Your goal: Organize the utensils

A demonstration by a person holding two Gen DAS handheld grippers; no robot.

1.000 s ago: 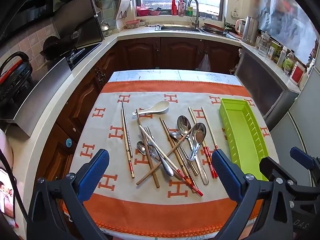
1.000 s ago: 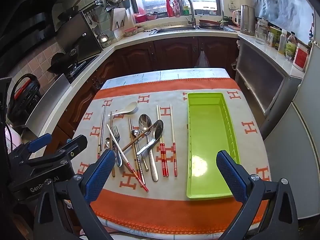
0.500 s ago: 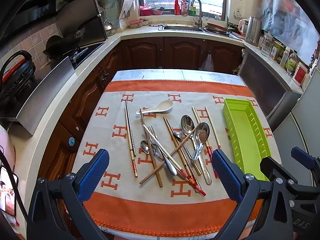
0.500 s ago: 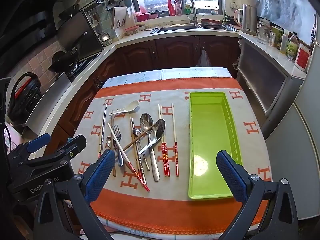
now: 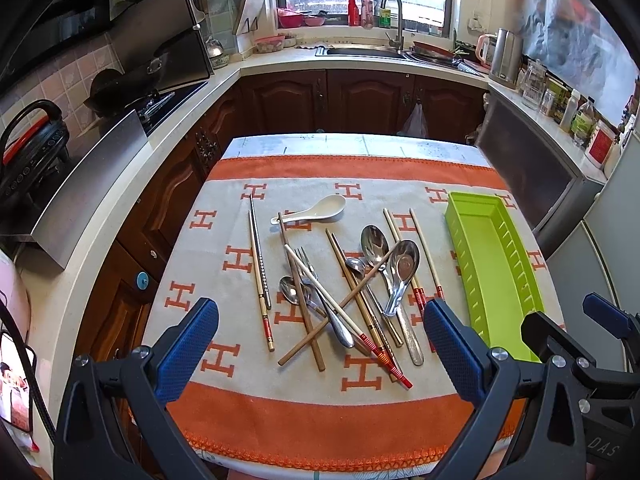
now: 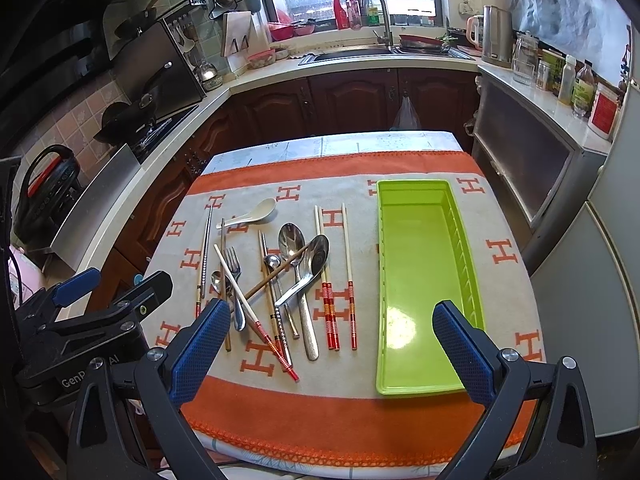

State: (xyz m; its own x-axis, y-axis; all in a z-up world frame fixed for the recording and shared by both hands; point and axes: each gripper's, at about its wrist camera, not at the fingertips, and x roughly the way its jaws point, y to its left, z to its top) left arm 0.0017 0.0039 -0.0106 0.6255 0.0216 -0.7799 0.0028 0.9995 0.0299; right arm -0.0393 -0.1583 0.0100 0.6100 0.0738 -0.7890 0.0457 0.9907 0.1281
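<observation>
I hold my left gripper (image 5: 320,346) wide open, and it has nothing in it. My right gripper (image 6: 332,344) is wide open too, and empty. Both hang low at the bottom of their views, above the near edge of the orange and grey cloth (image 6: 280,412).

The utensils lie in a messy pile in the middle of the left view. The green tray (image 6: 420,280) sits to the right of them and nothing is in it yet.

The white soup spoon (image 5: 310,210) lies alone at the top of the pile. I think it is ceramic, so it may break if I drop it. I would pinch its handle, softly.

The big metal spoons (image 5: 396,276) look smooth and shiny, so I think they are slippery and a bit heavy. I would grab one across the thin handle, not the round bowl.

The fork (image 5: 306,264) is partly under a chopstick, so it is not an easy first pick.

The chopsticks (image 6: 330,280) are thin, light and stiff. They may roll away. The red-tipped ones on the right of the pile lie free and near the tray, so I think they are best to take first, near the middle so they do not tip.
</observation>
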